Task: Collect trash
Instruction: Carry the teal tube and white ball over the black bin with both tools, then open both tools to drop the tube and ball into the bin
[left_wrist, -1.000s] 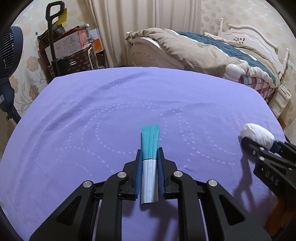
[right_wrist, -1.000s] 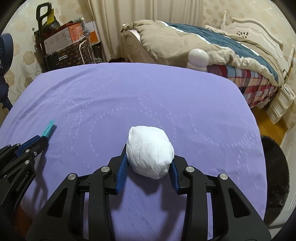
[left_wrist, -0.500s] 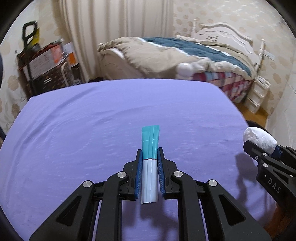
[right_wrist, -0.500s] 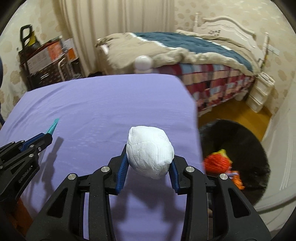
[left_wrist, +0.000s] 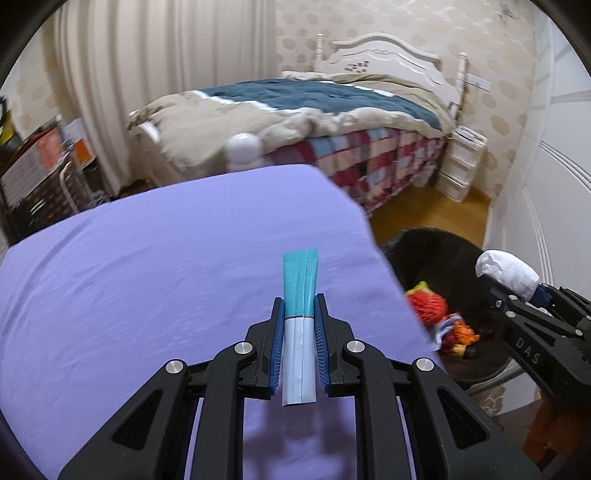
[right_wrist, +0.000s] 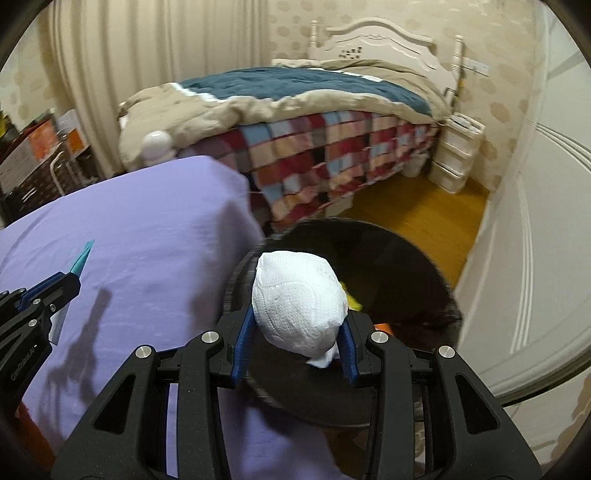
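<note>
The right gripper (right_wrist: 295, 332) is clamped on a wad of white paper towel (right_wrist: 299, 302), soft and surely light, above the black bin (right_wrist: 417, 258), while the left gripper (left_wrist: 299, 332) pinches a thin, stiff-looking teal sachet (left_wrist: 300, 295) by its middle over the purple tablecloth (left_wrist: 147, 277)

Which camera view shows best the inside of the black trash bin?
The left wrist view: the black trash bin shows orange and yellow trash inside. In the right wrist view, the white paper ball hides most of its contents.
</note>
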